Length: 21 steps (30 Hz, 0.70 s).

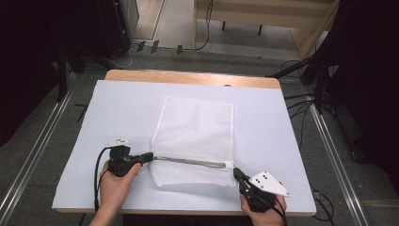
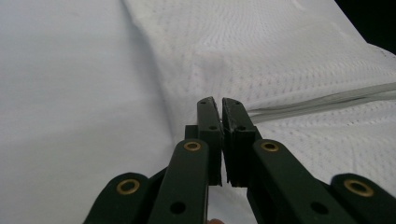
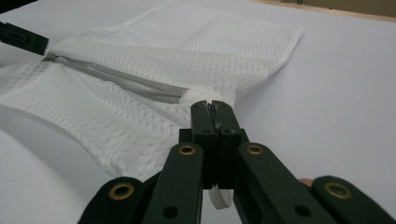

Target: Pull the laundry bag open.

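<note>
A white mesh bag (image 1: pixel 195 139) is laid flat on the white table sheet (image 1: pixel 117 103). At its near left, the zipper (image 1: pixel 190 161) is clamped by the left gripper (image 1: pixel 149 157); at the right end, the bag's corner is pinched by the right gripper (image 1: pixel 236 173).

White mesh laundry bag (image 1: pixel 195 136) flat mid-table; grey zipper (image 1: pixel 190 161) across near end — pinched taut both ends.
</note>
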Tool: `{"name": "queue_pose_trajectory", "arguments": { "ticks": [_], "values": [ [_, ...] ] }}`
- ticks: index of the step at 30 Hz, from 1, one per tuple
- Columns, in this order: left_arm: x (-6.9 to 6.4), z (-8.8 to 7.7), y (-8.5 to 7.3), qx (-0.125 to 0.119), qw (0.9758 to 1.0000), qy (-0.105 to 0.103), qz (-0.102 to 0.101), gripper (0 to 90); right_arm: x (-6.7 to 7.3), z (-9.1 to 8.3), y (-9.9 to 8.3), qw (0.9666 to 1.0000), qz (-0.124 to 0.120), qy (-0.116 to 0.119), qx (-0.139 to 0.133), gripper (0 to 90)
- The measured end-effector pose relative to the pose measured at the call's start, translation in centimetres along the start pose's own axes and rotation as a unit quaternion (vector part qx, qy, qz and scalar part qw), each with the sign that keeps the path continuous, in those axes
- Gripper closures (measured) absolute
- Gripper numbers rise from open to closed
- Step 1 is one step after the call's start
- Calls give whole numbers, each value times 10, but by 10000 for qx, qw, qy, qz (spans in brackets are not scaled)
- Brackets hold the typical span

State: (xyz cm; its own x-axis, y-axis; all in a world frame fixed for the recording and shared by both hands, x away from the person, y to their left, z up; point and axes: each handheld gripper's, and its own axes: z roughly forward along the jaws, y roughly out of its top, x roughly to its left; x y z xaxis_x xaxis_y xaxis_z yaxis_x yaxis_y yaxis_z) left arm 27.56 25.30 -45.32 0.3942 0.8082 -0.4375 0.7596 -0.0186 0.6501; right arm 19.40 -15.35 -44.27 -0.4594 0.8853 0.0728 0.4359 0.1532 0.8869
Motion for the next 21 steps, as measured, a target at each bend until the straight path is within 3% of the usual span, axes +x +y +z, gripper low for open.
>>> {"name": "queue_pose_trajectory", "arguments": {
  "ticks": [3, 5, 6, 9, 11, 12, 13, 14, 15, 16, 18, 21],
  "values": [
    [6, -8, -4, -46, 9998, 157, 83, 879, -1, 0, 0, 9998, 49, -137, 120, 900],
    [11, -10, -6, 14, 10000, -36, -17, 878, -7, -1, -1, 9997, 163, -96, 173, 900],
    [11, -11, -8, 41, 10000, -29, -8, 879, -11, -1, -3, 9991, 331, 15, 252, 900],
    [9, -11, -10, 14, 9999, 53, 116, 878, -9, 1, -5, 9991, 274, -14, 336, 900],
    [11, -13, -12, -141, 9997, -114, 189, 874, -6, 3, -6, 9990, 157, -94, 400, 900],
    [11, -15, -13, -242, 9993, -137, 239, 783, -3, 4, -8, 9990, 29, -198, 404, 900],
    [11, -19, -16, -424, 9986, -44, 321, 783, -3, 4, -8, 9990, 29, -198, 404, 900],
    [15, -25, -19, -704, 9972, 43, 256, 523, -2, 6, -8, 9991, -14, -199, 365, 900],
    [15, -25, -19, -704, 9972, 43, 256, 454, -2, 6, -8, 9991, -14, -199, 365, 900],
    [18, -29, -21, -837, 9963, -55, 175, 454, -2, 6, -8, 9991, 16, -221, 361, 900],
    [21, -37, -24, -1001, 9944, 183, 278, 320, -4, 8, -8, 9990, 39, -289, 333, 881],
    [23, -47, -27, -1201, 9922, 199, 277, 162, -7, 14, -9, 9975, 36, -516, 483, 601]
  ]
}}
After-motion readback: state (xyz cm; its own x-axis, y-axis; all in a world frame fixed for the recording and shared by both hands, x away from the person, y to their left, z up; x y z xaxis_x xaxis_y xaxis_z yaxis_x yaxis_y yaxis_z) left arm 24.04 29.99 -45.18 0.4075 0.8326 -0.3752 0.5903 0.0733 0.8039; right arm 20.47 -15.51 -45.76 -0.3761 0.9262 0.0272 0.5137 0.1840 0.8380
